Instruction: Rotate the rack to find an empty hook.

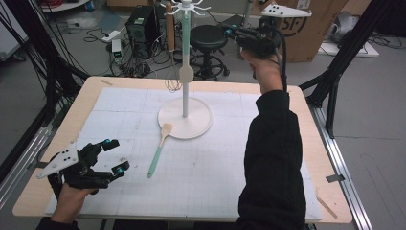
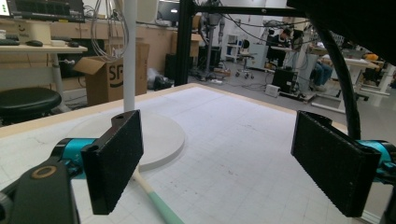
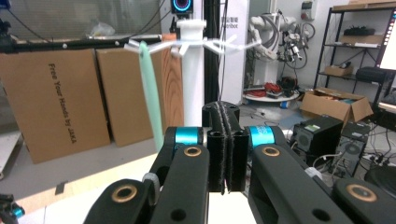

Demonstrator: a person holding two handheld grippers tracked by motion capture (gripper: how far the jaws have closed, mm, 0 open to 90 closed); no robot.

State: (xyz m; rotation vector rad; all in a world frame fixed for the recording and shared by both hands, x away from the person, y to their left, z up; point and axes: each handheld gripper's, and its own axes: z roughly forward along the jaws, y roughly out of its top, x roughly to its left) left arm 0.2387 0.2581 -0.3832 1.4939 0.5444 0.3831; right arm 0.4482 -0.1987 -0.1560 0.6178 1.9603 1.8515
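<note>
A person works at a light wooden table (image 1: 48,143) covered with a white gridded mat (image 1: 210,163), holding a two-jaw gripper in each hand. The right gripper (image 1: 232,31) is raised high beyond the far edge of the table, near the top of a white utensil stand (image 1: 185,72); in the right gripper view its black pads (image 3: 219,149) are pressed flat together with nothing between them. From the stand's hooks hang a mint-green utensil (image 3: 152,93), a wooden-handled whisk (image 1: 170,43) and another pale utensil (image 1: 186,72). The left gripper (image 1: 115,155) rests low at the near left of the mat, its jaws spread wide and holding nothing. A spatula (image 1: 159,149) with a green handle and pale wooden head lies on the mat just right of that gripper, its head touching the stand's round base (image 1: 201,124).
</note>
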